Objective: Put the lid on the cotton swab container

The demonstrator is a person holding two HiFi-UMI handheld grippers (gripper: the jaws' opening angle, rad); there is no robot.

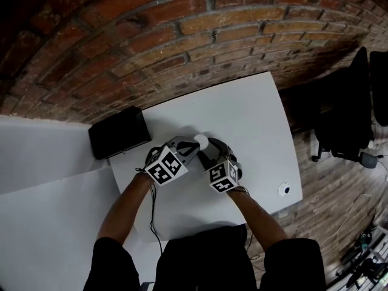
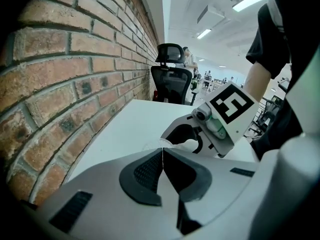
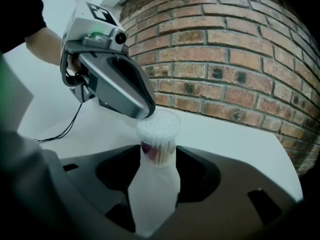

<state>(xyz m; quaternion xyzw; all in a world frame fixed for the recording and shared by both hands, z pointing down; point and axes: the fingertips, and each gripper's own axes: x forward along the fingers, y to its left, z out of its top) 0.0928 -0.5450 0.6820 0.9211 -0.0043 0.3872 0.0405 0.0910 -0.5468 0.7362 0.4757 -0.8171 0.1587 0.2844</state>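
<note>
Right gripper view showed the right gripper (image 3: 157, 159) clamped on the cotton swab container (image 3: 156, 136), which stood upright between its dark pads with white swab tips packed at the top. A dark red label (image 3: 149, 149) on the container was too blurred to read, and the container's lower part was only a pale smear close to the lens. The left gripper (image 2: 162, 151) came in from the left, its tip touching the container's top rim, where the clear lid (image 3: 162, 118) sat over the swab tips; whether the lid was fully seated could not be told. In the left gripper view that gripper's jaws were pressed together on a thin clear edge of the lid, barely visible against the white table (image 1: 254, 120). Each marker cube (image 1: 165, 167) carried black-and-white square patterns but no readable words. In the head view the cubes and hands hid the jaws, and the container was a small white spot between the two tips, over the middle of the table; whether it rested on the surface was unclear. A black box (image 1: 119, 132) lay at the table's left end, against the brick wall (image 1: 182, 17), and an office chair (image 1: 345, 120) stood well apart at the right, partly cut off.
</note>
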